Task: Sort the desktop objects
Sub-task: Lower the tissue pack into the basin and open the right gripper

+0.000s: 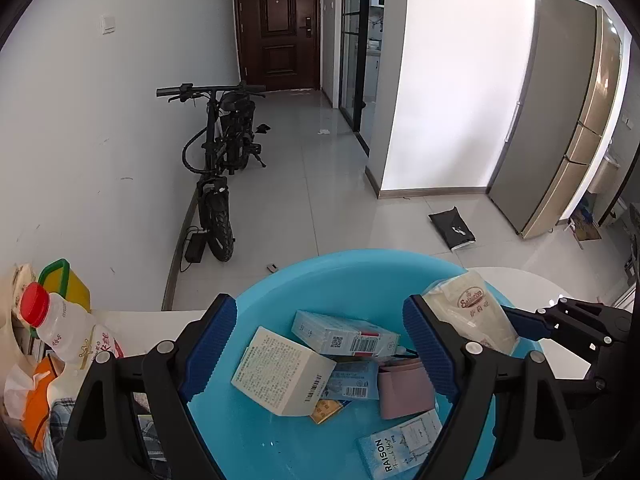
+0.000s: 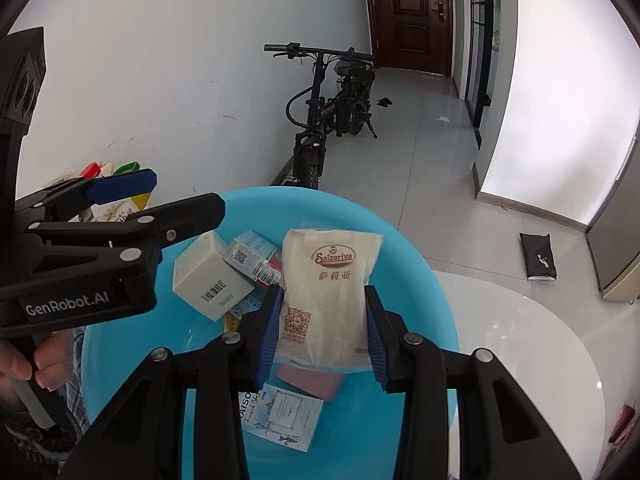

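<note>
A blue plastic basin (image 1: 280, 280) (image 2: 404, 248) sits on the white table and holds several small boxes: a cream box (image 1: 280, 376) (image 2: 208, 280), a light blue carton (image 1: 340, 332), a pink case (image 1: 404, 394) and a blue RAISON pack (image 1: 400, 448) (image 2: 280, 416). My right gripper (image 2: 322, 332) is shut on a clear Saizeriya napkin packet (image 2: 328, 288) (image 1: 472, 316) and holds it over the basin. My left gripper (image 1: 320, 352) is open and empty above the basin's left half; it also shows in the right wrist view (image 2: 160, 196).
A red-capped drink bottle (image 1: 60, 328), an orange packet (image 1: 36, 396) and a yellow container with a green handle (image 1: 68, 284) crowd the table's left. A black e-bike (image 1: 224, 160) stands by the wall. A black bag (image 1: 452, 228) lies on the floor.
</note>
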The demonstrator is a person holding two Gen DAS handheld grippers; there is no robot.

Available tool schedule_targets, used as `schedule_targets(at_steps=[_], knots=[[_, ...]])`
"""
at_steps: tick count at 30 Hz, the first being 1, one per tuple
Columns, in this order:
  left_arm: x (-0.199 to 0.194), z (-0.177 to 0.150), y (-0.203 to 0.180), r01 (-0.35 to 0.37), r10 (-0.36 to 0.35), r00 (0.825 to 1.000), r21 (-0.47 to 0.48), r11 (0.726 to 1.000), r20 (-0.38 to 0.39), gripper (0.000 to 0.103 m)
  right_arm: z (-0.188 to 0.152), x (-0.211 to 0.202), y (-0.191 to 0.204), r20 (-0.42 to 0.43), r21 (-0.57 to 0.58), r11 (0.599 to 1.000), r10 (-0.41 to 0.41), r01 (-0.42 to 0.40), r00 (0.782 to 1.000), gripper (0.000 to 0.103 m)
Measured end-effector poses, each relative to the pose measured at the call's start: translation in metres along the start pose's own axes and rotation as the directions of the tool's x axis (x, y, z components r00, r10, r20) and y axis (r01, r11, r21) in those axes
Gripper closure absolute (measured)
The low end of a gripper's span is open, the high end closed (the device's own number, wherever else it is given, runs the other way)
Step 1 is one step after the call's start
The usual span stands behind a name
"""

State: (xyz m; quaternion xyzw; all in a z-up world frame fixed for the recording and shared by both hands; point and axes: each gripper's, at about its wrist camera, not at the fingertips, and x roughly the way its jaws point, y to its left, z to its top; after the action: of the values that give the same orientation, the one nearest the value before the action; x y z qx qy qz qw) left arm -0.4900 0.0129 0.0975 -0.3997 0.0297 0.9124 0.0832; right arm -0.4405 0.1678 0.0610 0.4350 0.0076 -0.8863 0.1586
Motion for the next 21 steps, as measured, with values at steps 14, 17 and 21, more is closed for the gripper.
schedule_targets(at_steps=[14, 17, 21], knots=[[-0.023, -0.014, 0.006, 0.027, -0.028, 0.999, 0.016, 0.999, 0.041, 0.016, 0.002, 0.002, 0.003, -0.006, 0.027, 1.0, -0.011, 0.011, 1.0, 0.057], [-0.027, -0.015, 0.006, 0.018, -0.018, 0.999, 0.012, 1.0, 0.044, 0.016, 0.002, 0.002, 0.001, 0.006, 0.048, 0.999, -0.018, 0.017, 1.0, 0.035], [-0.035, -0.016, 0.004, -0.018, 0.017, 0.998, 0.026, 1.0, 0.056, 0.016, 0.0, -0.005, -0.001, 0.013, 0.057, 0.998, -0.022, 0.021, 1.0, 0.031]])
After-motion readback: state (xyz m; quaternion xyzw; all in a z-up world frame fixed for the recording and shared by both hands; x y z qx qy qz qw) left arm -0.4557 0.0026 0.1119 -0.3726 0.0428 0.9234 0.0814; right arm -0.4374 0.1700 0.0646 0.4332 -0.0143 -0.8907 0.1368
